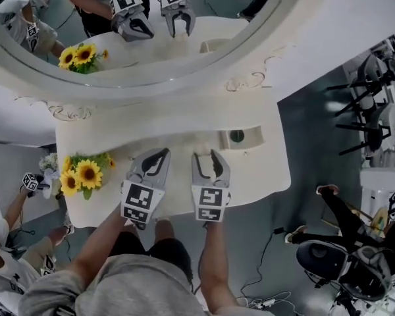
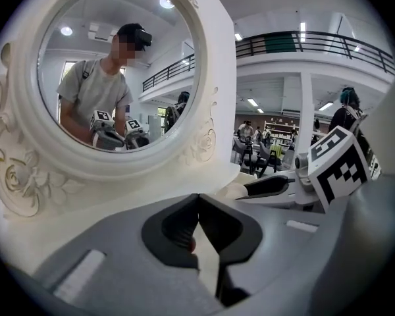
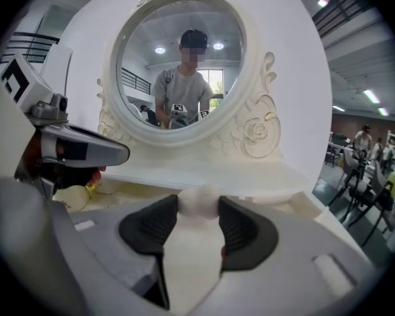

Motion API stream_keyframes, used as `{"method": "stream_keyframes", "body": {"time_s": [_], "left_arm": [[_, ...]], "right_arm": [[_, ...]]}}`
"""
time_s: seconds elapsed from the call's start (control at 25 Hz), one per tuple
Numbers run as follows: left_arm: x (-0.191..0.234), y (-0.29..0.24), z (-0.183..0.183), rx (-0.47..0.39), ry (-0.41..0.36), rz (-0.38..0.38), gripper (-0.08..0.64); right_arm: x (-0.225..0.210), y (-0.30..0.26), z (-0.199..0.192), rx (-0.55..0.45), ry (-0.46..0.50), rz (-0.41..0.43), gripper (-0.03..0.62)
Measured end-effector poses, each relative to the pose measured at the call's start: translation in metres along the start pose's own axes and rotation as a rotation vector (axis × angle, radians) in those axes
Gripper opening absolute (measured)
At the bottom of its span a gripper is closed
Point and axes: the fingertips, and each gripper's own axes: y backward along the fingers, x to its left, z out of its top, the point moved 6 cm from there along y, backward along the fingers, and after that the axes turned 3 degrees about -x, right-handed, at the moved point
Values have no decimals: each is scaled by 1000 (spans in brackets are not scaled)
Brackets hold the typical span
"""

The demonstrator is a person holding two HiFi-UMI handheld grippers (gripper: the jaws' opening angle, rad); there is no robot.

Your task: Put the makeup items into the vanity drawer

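Note:
A white vanity table [image 1: 263, 170] stands below its round mirror [image 1: 204, 18]. Both grippers hover side by side over the tabletop's front. My right gripper [image 1: 206, 155] [image 3: 198, 199] is shut on a small white fluffy puff [image 3: 197, 207], pinched between its black pads. My left gripper [image 1: 159, 155] [image 2: 197, 198] is shut, tips touching, with nothing seen between them. At the table's right, a small open compartment [image 1: 257, 131] holds a dark green round item [image 1: 236, 136]. Each gripper shows in the other's view: the left gripper [image 3: 72, 151], the right gripper [image 2: 283, 186].
A vase of sunflowers [image 1: 85, 173] stands at the table's left end. The carved mirror frame [image 3: 257, 130] rises right behind the tabletop. A person [image 1: 6, 262] crouches on the floor at lower left. Black chairs [image 1: 372, 120] and cables lie on the floor to the right.

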Motion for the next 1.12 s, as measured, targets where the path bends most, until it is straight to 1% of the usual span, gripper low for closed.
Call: {"method": "stream_keyframes", "body": {"time_s": [0.16,0.32,0.52,0.76,1.12], "left_arm": [[-12,-5,11,-19,-17,-32,11],[-27,-18,24,-36,-37,-73,11],[-40,-35,30,-40,-54,-119,11],[-49,-52,28,-29,-62,-144,11],[-52,-74,16,18,-55,-152,11]], "right_arm": [[-17,16,7,-17,-2,-50,202],[-42,28,12,-33,-10,-113,202],[-69,36,14,-42,-18,-182,201],[-88,31,8,-37,-34,-215,201],[-109,11,-8,-1,-63,-224,202]]}}
